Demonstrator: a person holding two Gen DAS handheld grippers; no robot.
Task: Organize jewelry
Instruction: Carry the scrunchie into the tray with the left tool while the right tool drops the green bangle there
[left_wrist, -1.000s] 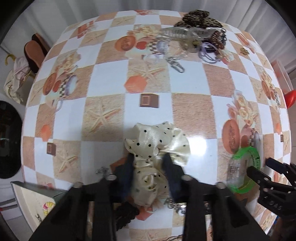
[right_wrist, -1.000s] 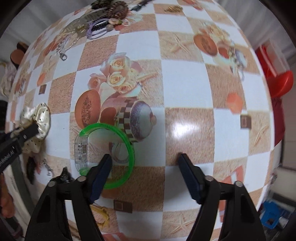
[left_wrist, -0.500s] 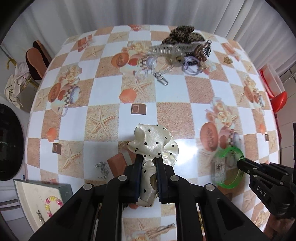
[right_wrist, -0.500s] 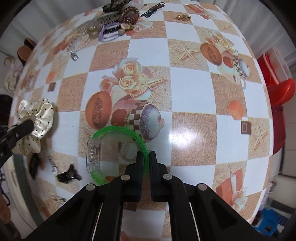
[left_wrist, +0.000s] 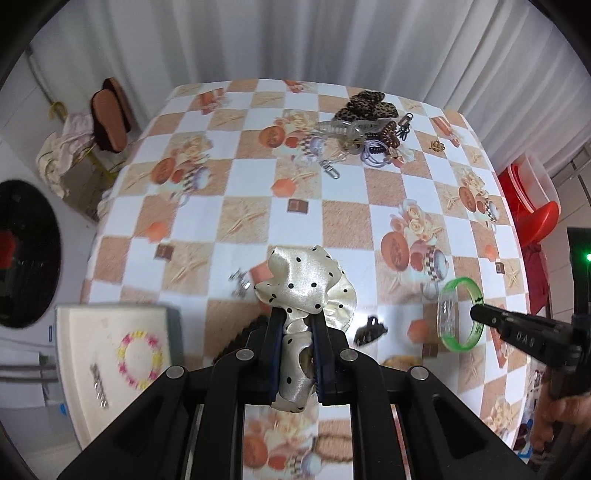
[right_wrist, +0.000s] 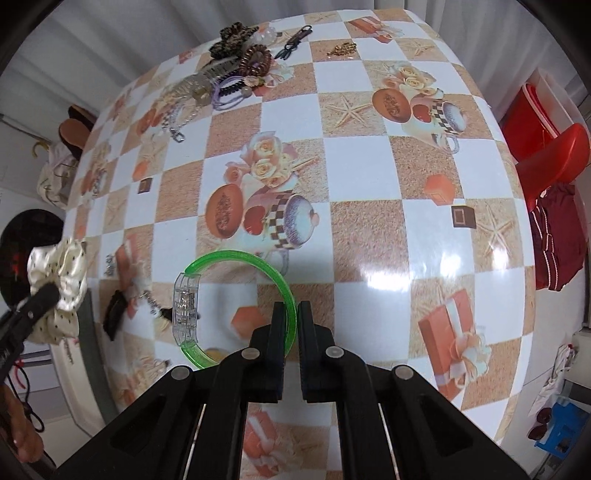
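Observation:
My left gripper is shut on a cream satin scrunchie with black dots and holds it above the table. The scrunchie also shows at the left edge of the right wrist view. My right gripper is shut on the rim of a green translucent bangle with a clear clasp, lifted off the checked tablecloth. In the left wrist view the bangle hangs from the right gripper's tip.
An open cream box at lower left holds a pink-and-yellow bead bracelet and a small clip. A heap of hair clips, ties and chains lies at the far side. A black claw clip and a small silver piece lie nearby.
Both grippers shut, the left on the scrunchie and the right on the bangle. Both then rose, lifting the pieces off the table.

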